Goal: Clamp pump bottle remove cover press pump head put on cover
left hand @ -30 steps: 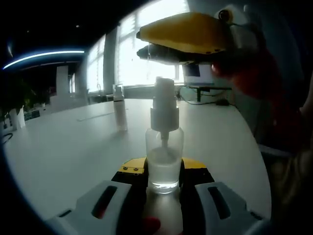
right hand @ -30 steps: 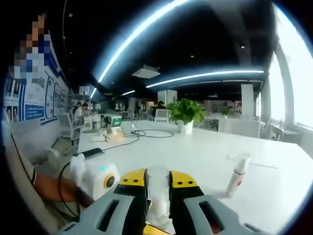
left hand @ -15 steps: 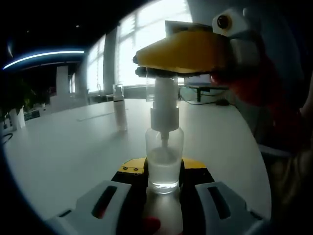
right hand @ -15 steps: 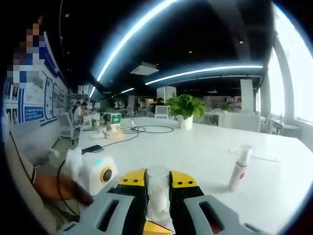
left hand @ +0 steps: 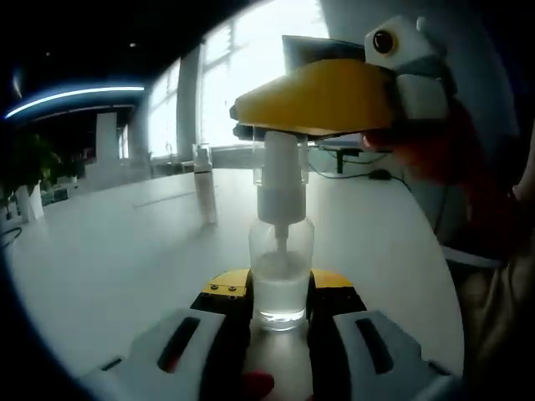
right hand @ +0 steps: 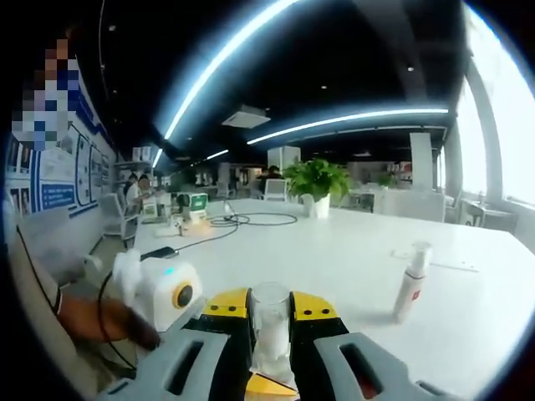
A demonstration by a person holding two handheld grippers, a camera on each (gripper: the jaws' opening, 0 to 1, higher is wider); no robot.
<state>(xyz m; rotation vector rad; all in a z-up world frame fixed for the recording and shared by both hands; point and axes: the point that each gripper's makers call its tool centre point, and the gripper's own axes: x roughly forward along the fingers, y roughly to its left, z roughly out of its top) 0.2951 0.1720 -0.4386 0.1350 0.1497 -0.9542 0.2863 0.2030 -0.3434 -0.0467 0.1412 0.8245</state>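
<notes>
Landmark — the pump bottle [left hand: 280, 280], standing upright on the white table [left hand: 117, 251]. The left gripper [left hand: 280, 313] was closed on the bottle's clear base, one jaw on each side. Left of the bottle and farther back on the table stood a second small bottle [left hand: 203, 184]. Directly above the bottle's pump head [left hand: 280, 171], the right gripper [left hand: 318, 100] reached in from the right, its yellow jaw touching the head's top. In the right gripper view, the right gripper [right hand: 270, 330] was clamped on the clear cover [right hand: 270, 330] — a white spray bottle [right hand: 411, 282] stood to its right.
</notes>
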